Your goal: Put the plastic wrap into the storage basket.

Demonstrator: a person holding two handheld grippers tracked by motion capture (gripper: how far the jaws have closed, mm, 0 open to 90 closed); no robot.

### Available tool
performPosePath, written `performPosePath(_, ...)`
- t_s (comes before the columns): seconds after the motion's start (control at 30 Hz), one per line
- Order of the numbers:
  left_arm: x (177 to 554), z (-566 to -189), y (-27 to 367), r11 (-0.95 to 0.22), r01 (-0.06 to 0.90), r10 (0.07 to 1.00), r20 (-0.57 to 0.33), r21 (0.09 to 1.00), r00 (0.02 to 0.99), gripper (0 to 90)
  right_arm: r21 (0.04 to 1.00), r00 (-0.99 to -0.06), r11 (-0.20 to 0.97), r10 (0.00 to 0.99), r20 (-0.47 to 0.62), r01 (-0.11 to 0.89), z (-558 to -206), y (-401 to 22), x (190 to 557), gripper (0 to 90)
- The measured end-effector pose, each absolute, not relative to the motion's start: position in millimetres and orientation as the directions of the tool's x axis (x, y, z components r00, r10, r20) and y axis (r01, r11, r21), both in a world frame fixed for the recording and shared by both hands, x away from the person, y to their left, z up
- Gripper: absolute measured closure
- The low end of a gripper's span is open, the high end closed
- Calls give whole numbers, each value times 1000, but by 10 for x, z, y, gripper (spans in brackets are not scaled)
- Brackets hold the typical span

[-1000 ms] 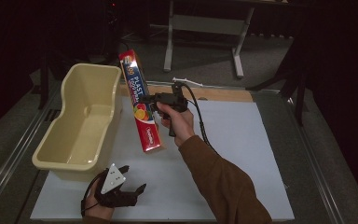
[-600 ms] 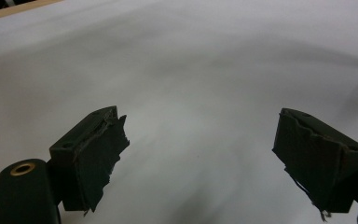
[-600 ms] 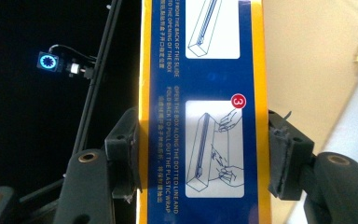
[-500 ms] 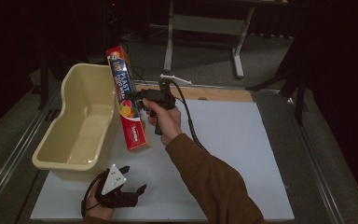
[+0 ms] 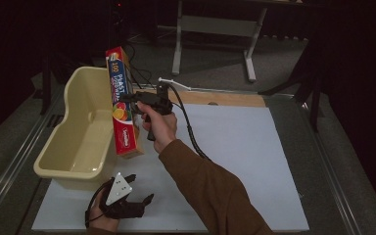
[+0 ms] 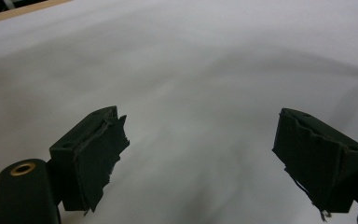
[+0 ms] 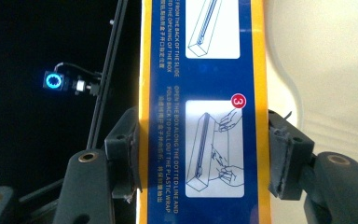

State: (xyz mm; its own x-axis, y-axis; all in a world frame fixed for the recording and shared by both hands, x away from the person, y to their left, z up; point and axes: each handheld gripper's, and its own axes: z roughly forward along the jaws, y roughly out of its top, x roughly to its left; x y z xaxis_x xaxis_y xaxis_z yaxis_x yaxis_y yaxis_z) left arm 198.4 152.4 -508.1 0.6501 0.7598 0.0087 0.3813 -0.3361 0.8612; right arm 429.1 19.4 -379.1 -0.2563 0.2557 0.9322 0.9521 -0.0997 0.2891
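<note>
since one second ago the right gripper point(image 5: 136, 102) has carried the plastic wrap box point(image 5: 122, 103) to the left and lifted it: before, the box hung over the white table cover, now it hangs tilted at the right rim of the cream tub point(image 5: 54, 154), its lower end over the tub's near right corner and its top end leaning to the far side. the left gripper point(image 5: 138, 201) has stayed low at the near edge of the white table cover point(image 5: 254, 156), with its grey plate on top.

the right gripper view shows what the high view does not: the back of the box point(image 7: 203, 112), blue and yellow with printed opening steps, and both jaws pressed on its two long sides, holding it firm. the left gripper view shows its jaws wide apart with nothing between them, the pads torn at the edges, above the cover point(image 6: 205, 70).
</note>
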Motion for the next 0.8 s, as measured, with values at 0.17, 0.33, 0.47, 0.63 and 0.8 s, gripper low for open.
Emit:
performPosePath(0.17,1974,-5075,1527,-333,378,759,7,864,651,153,271,-231,-129,259,938,954,-3818,243,4291,394)
performPosePath(0.33,1961,-5070,1527,-335,376,758,10,864,652,153,248,-205,-142,259,944,958,-3849,293,4287,394)
performPosePath(0.47,1939,-5060,1530,-337,371,755,12,865,656,153,232,-188,-152,260,947,961,-3869,368,4272,394)
performPosePath(0.63,1915,-5057,1526,-331,372,754,6,867,656,153,212,-165,-159,268,949,964,-3894,456,4249,394)
performPosePath(0.8,1894,-5056,1519,-331,367,751,7,869,660,154,206,-158,-157,273,949,966,-3914,539,4214,394)
